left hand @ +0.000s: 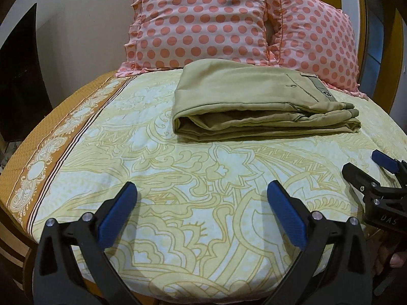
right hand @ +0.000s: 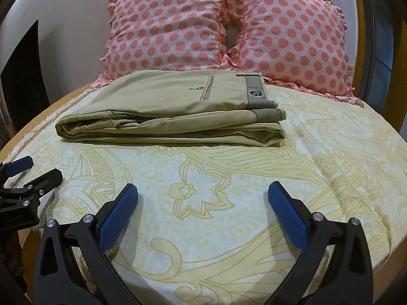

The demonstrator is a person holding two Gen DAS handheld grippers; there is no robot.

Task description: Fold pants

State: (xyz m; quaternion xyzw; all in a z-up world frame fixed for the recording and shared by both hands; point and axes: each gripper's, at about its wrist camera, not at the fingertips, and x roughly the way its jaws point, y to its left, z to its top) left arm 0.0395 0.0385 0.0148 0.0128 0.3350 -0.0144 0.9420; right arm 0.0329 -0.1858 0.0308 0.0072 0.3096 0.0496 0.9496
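The khaki pants (left hand: pixel 244 101) lie folded in a flat stack on the bed, waistband and back pocket on top at the right; they also show in the right wrist view (right hand: pixel 173 111). My left gripper (left hand: pixel 202 190) is open and empty, well in front of the pants, above the sheet. My right gripper (right hand: pixel 203 190) is open and empty too, also short of the pants. The right gripper shows at the right edge of the left wrist view (left hand: pixel 366 165). The left gripper shows at the left edge of the right wrist view (right hand: pixel 35 169).
A yellow patterned bedsheet (left hand: pixel 178 178) covers the bed, with an orange border band (left hand: pixel 51 152) along its left edge. Two pink polka-dot pillows (left hand: pixel 198 23) (left hand: pixel 320 40) stand behind the pants against the headboard. A dark panel (left hand: pixel 20 76) stands at the left.
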